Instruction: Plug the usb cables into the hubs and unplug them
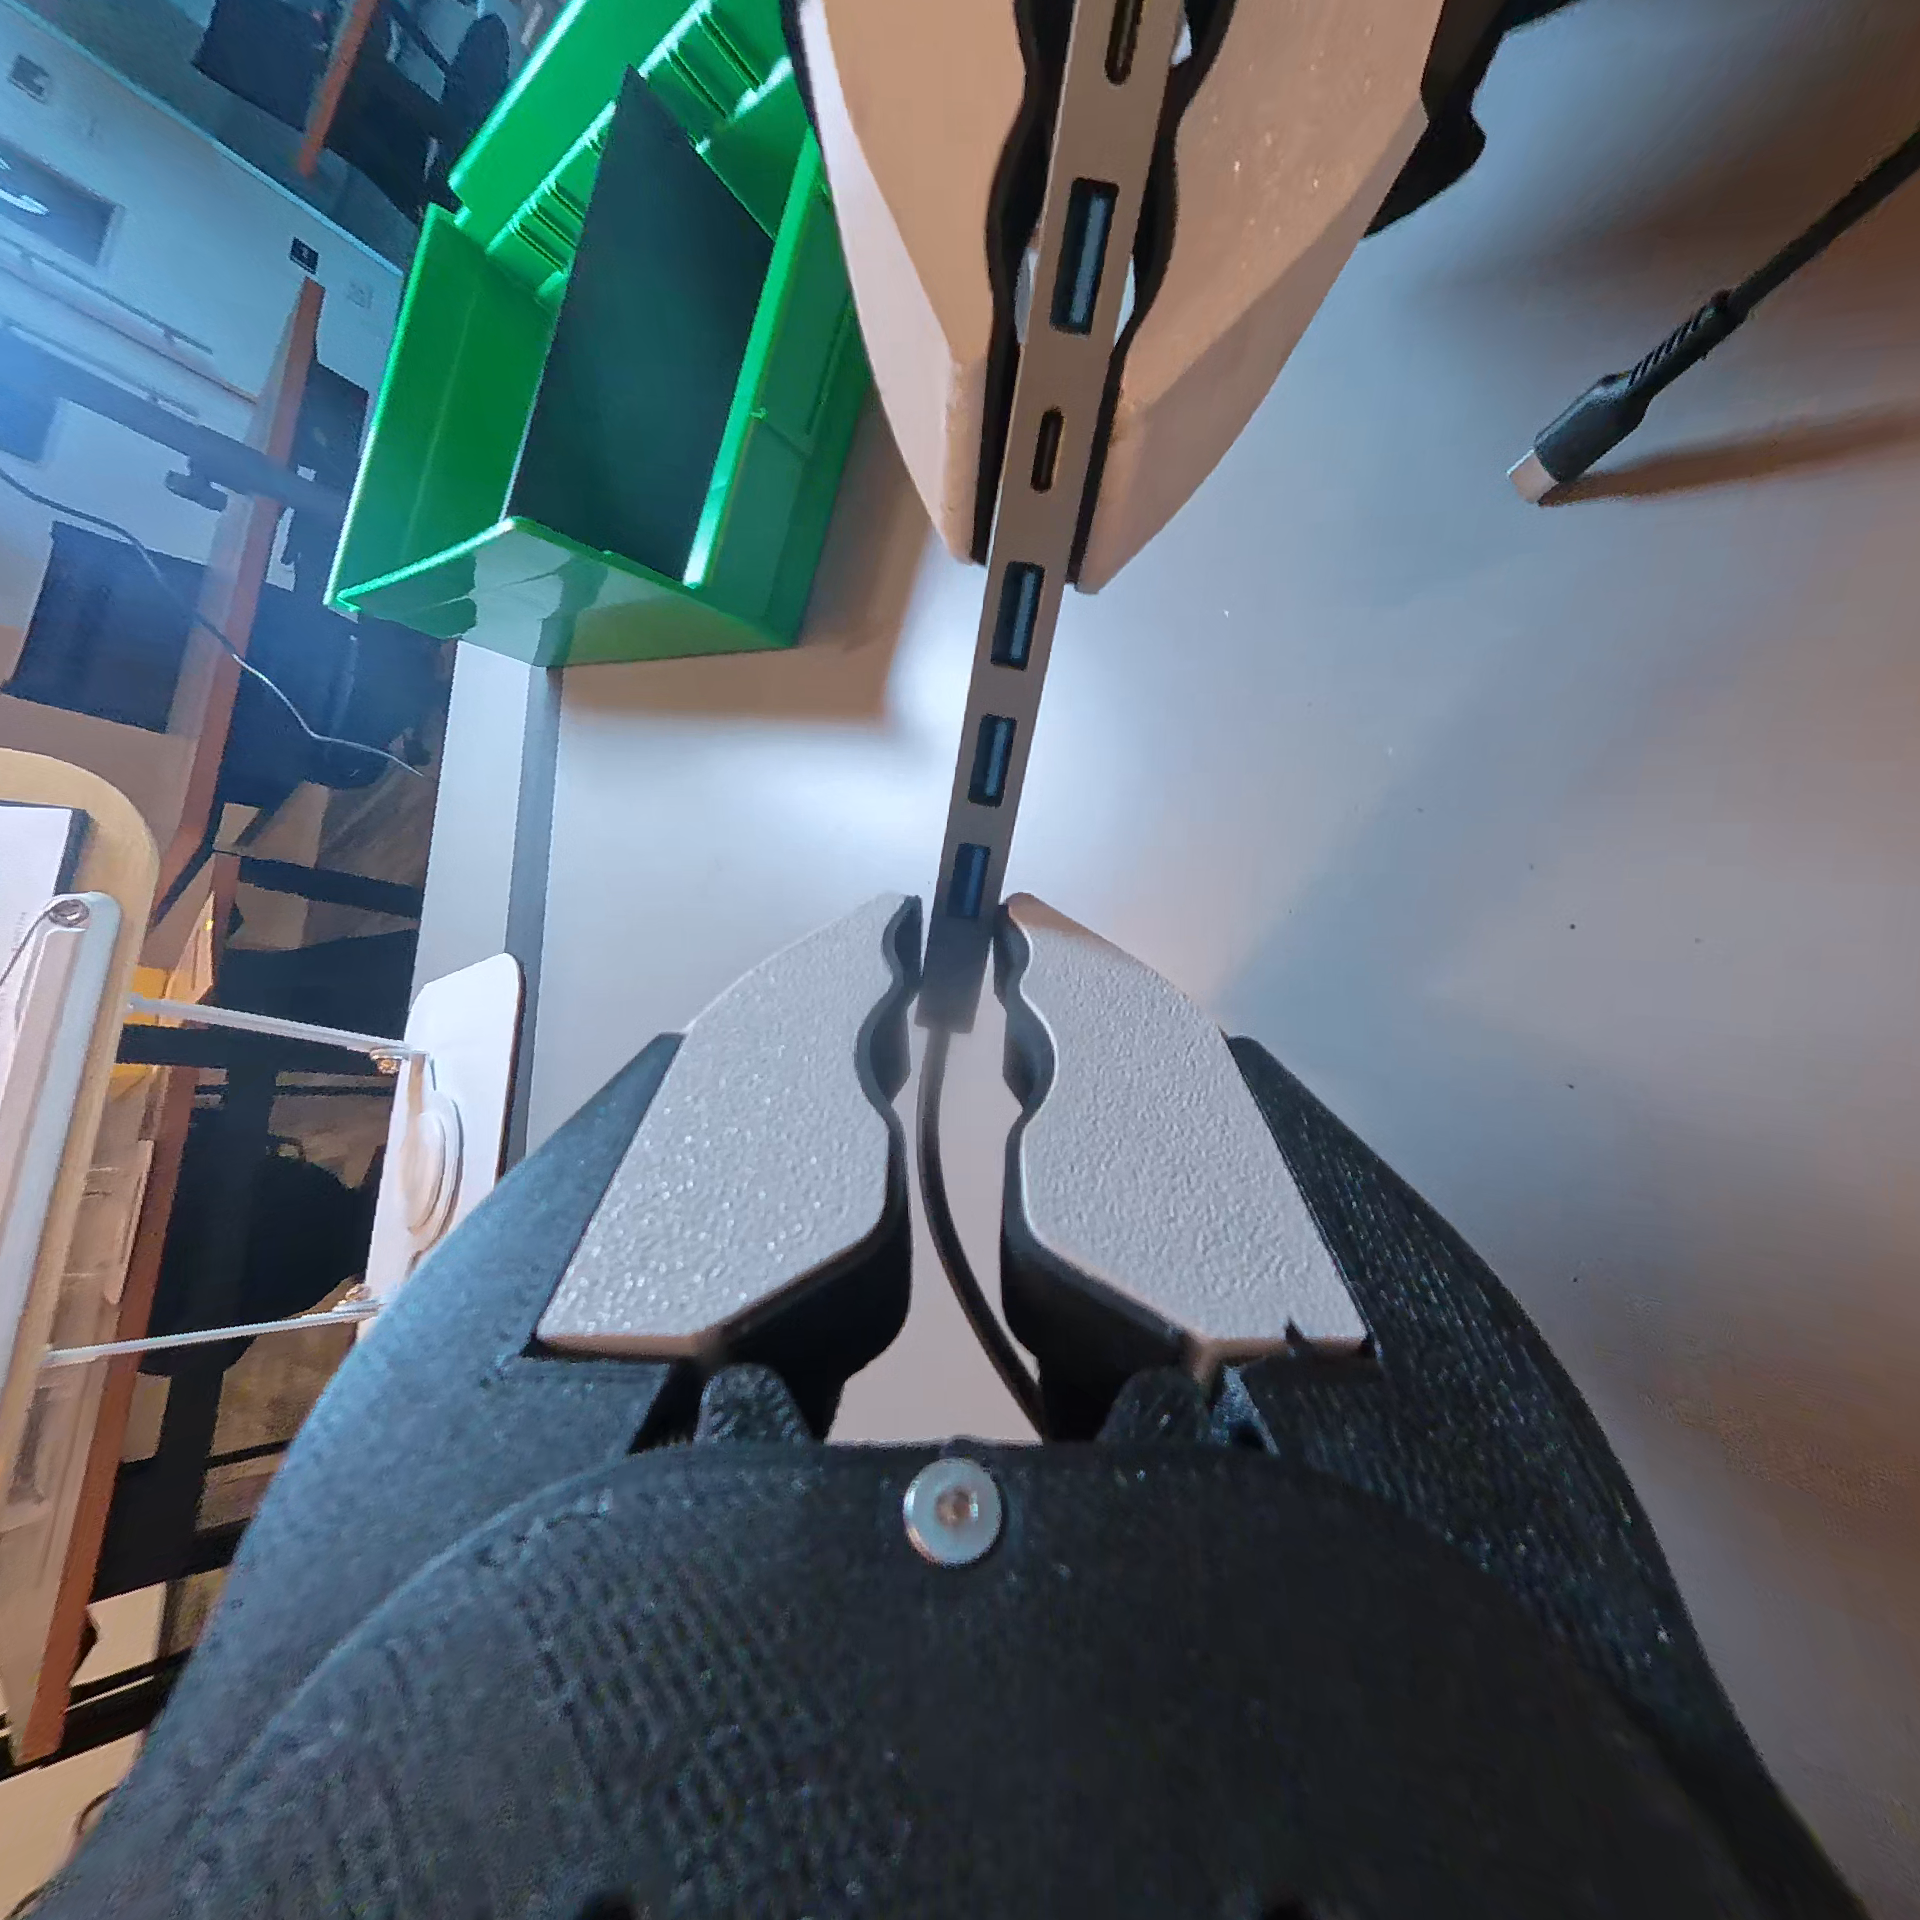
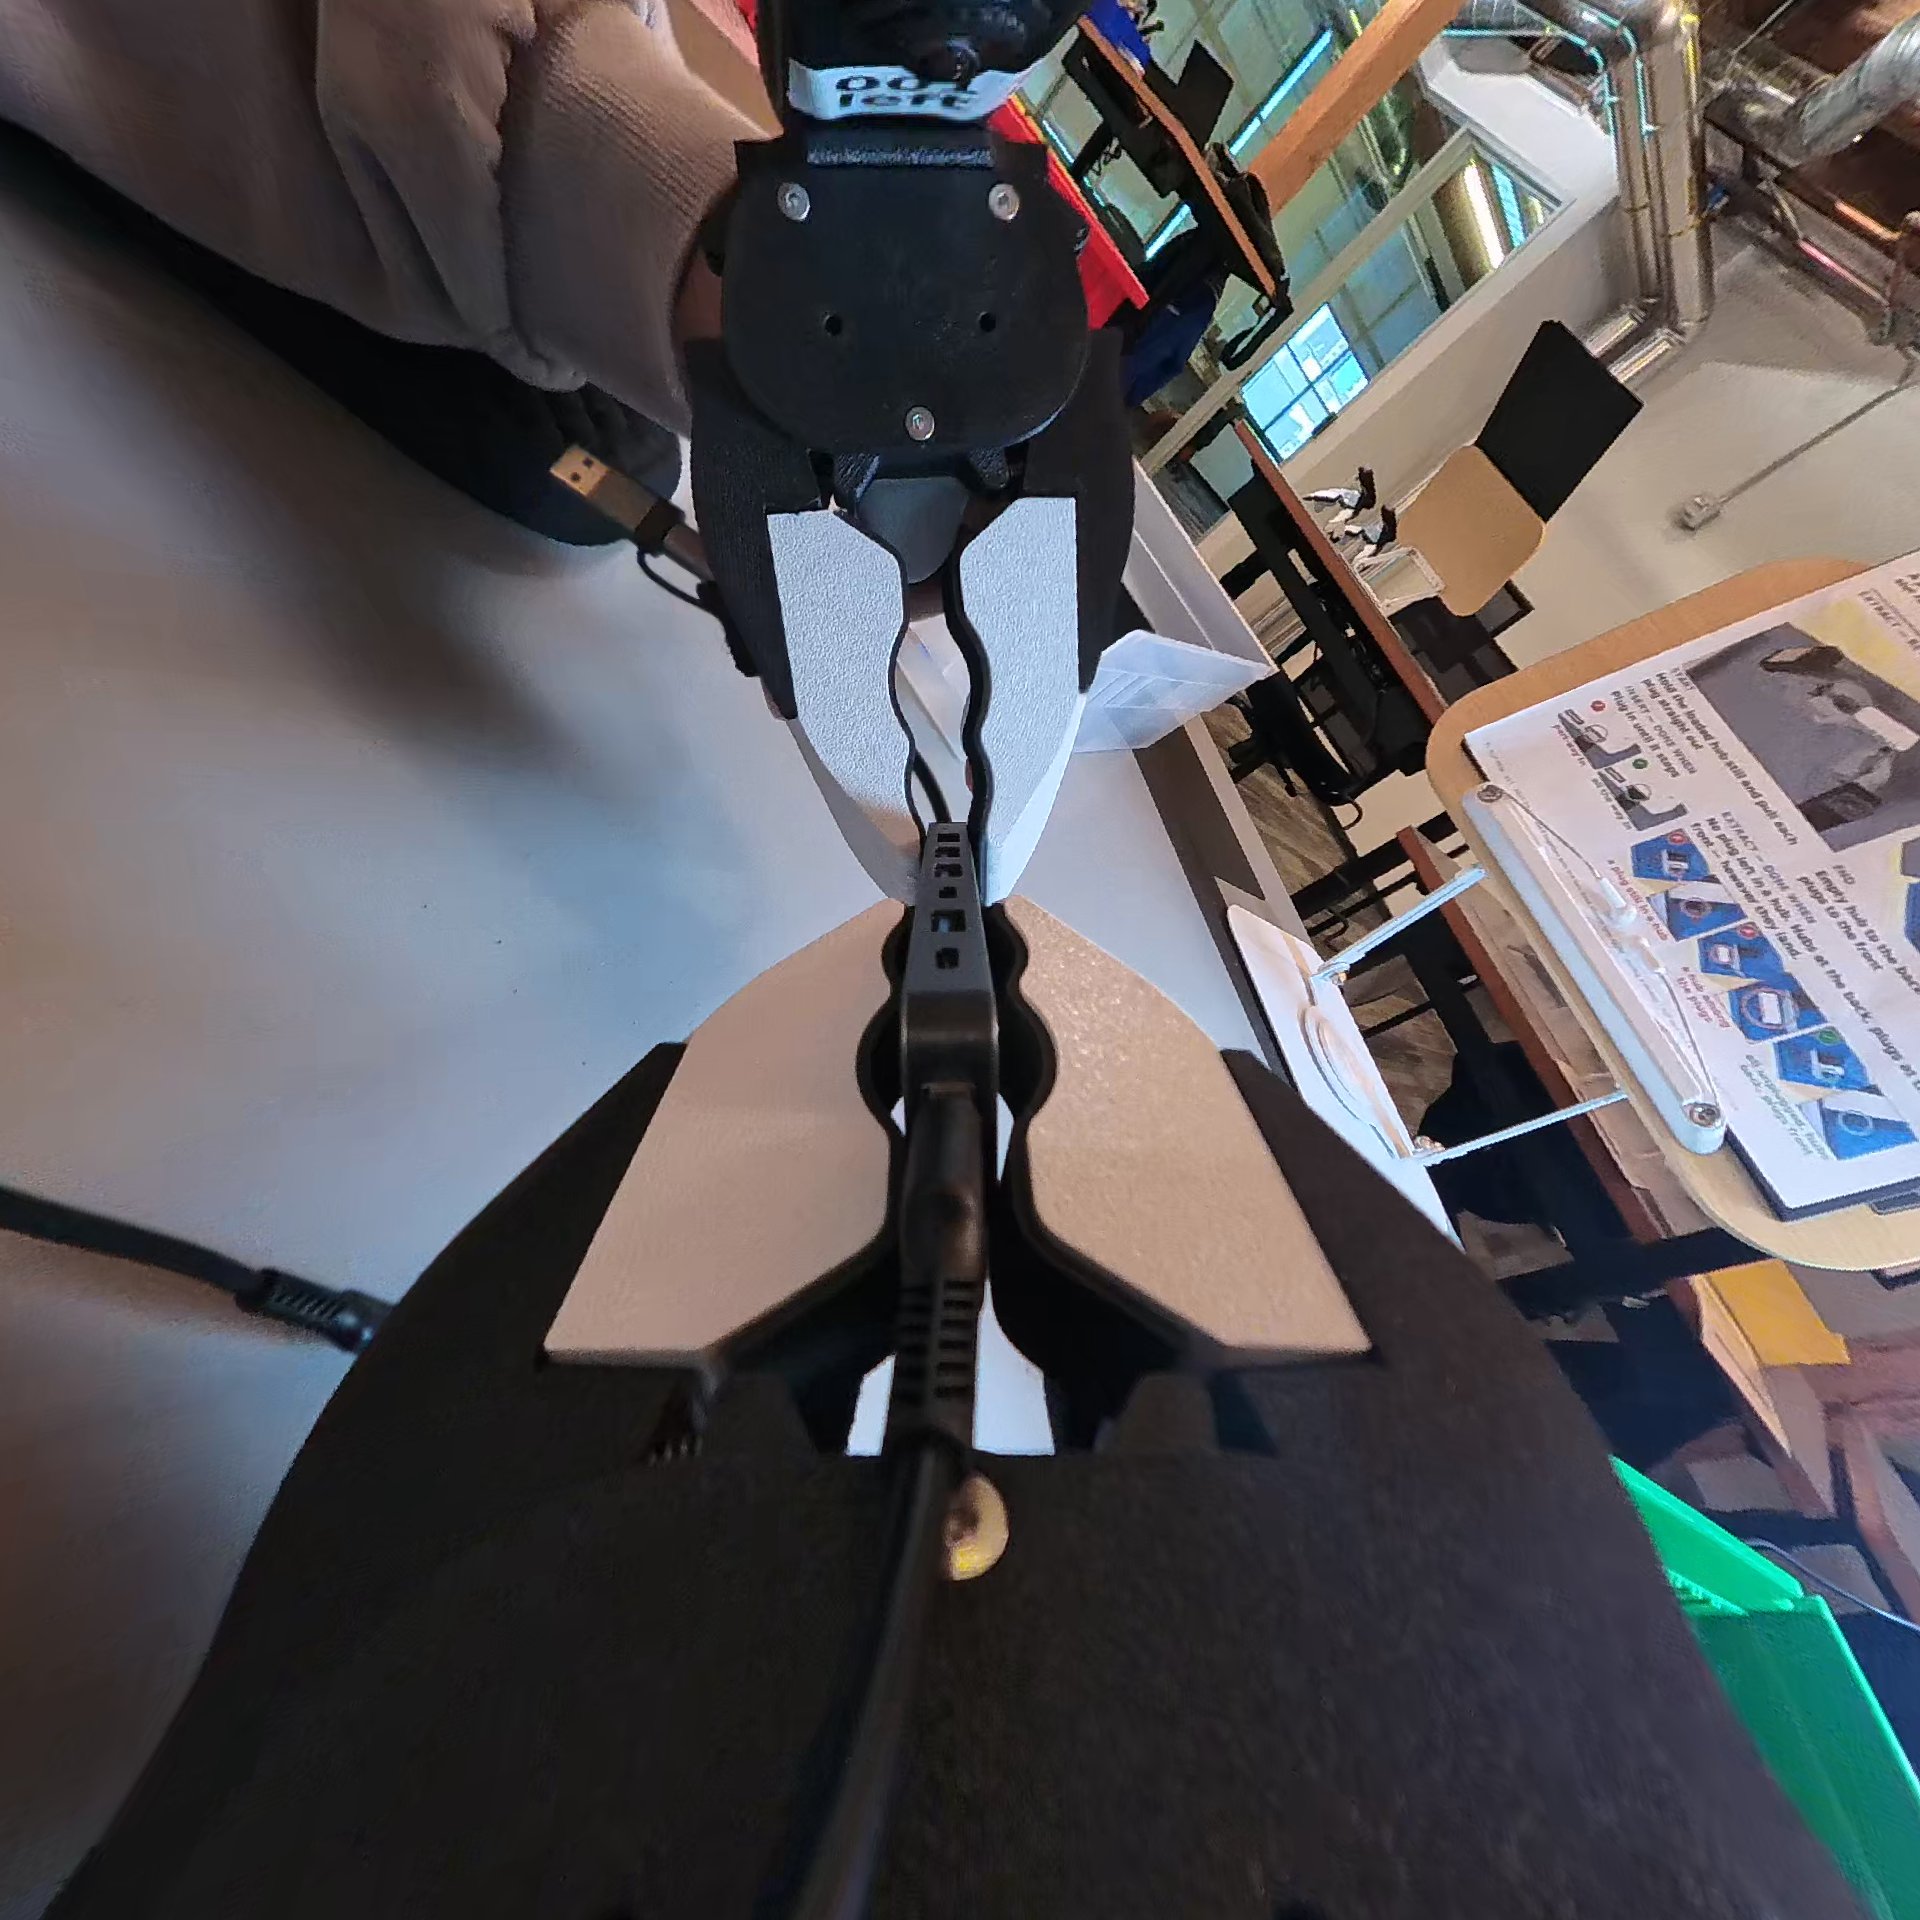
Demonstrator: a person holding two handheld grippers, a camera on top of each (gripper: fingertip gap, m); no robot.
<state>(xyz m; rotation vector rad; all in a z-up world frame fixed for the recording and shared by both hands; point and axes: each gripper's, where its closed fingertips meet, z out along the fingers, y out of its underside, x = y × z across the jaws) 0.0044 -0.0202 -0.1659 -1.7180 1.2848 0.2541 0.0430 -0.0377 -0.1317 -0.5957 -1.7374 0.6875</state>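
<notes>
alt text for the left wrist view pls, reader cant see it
The left hand-held gripper is shut on the cable end of a slim grey usb hub held above a pale table, while the right hand-held gripper clamps its far end. A loose black usb cable lies to the right and a green bin to the left.

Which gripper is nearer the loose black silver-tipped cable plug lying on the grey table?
Right. The right gripper holds the grey hub's far end, beside the plug; the left gripper grips the hub's other end, farther away.
</notes>
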